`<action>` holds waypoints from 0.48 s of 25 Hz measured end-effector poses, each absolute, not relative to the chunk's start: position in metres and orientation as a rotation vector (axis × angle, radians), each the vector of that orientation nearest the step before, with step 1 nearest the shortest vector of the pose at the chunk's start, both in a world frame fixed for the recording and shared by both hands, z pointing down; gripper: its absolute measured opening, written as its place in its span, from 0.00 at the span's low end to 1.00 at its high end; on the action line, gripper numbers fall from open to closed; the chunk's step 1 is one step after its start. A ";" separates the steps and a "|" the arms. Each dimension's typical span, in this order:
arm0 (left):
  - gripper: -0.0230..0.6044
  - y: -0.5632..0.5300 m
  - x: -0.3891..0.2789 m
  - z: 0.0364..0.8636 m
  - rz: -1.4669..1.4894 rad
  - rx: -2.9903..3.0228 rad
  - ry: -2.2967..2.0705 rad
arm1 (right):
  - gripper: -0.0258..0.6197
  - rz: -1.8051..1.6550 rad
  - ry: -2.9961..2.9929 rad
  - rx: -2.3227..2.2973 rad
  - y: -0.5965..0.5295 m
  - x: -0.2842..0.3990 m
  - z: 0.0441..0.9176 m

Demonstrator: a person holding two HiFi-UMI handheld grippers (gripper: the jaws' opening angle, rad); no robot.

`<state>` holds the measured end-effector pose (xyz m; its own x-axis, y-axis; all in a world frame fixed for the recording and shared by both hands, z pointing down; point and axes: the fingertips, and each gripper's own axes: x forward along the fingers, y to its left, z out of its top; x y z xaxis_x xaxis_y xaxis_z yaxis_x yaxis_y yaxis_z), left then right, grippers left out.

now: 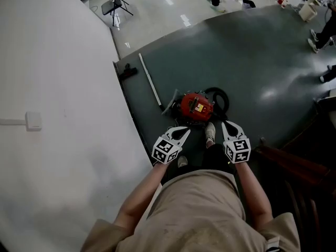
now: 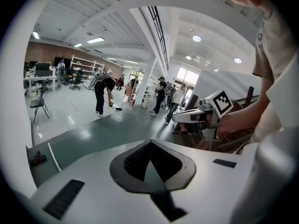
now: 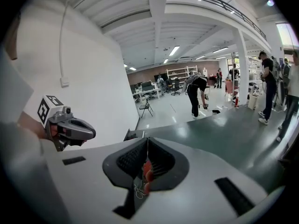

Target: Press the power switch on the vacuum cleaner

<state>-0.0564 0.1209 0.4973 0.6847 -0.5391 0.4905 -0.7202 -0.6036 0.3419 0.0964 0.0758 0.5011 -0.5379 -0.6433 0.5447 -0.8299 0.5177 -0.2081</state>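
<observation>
A red vacuum cleaner [image 1: 195,107] sits on the dark green floor just ahead of my feet, with a black hose [image 1: 219,95] coiled behind it and a white wand [image 1: 150,81] running back along the wall. My left gripper [image 1: 186,129] hovers shut above the near left of the vacuum, holding nothing. Level with it, my right gripper [image 1: 226,124] is shut and empty to the near right. In the right gripper view, red vacuum [image 3: 146,170] shows through the gap behind the closed tips [image 3: 147,139]. Only floor shows in the left gripper view past that gripper's [image 2: 150,143] tips. I cannot make out the power switch.
A white wall [image 1: 52,114] with a socket plate [image 1: 33,121] stands close on the left. A black floor nozzle [image 1: 127,72] lies by the wall. Dark wooden furniture [image 1: 294,164] is at the right. My shoe [image 1: 210,134] is beside the vacuum. Several people stand far back.
</observation>
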 end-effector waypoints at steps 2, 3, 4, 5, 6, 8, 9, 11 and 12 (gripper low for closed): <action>0.05 0.101 -0.045 0.502 0.462 2.359 -0.970 | 0.06 0.629 -2.360 1.169 0.054 0.101 0.506; 0.05 0.092 -0.041 0.504 0.458 2.345 -0.975 | 0.06 0.629 -2.358 1.150 0.044 0.104 0.510; 0.05 0.083 -0.038 0.507 0.457 2.329 -0.983 | 0.06 0.632 -2.356 1.134 0.035 0.106 0.514; 0.05 0.075 -0.037 0.511 0.460 2.312 -0.991 | 0.06 0.636 -2.353 1.119 0.026 0.107 0.518; 0.05 0.069 -0.035 0.516 0.466 2.296 -0.998 | 0.06 0.643 -2.350 1.105 0.018 0.109 0.523; 0.05 0.058 -0.031 0.527 0.487 2.265 -1.012 | 0.06 0.658 -2.342 1.070 0.004 0.113 0.534; 0.05 0.054 -0.030 0.533 0.501 2.250 -1.018 | 0.06 0.664 -2.337 1.049 -0.002 0.114 0.540; 0.05 0.045 -0.030 0.547 0.530 2.219 -1.028 | 0.06 0.670 -2.333 1.003 -0.013 0.113 0.555; 0.05 0.041 -0.031 0.554 0.541 2.203 -1.032 | 0.06 0.671 -2.332 0.979 -0.019 0.111 0.563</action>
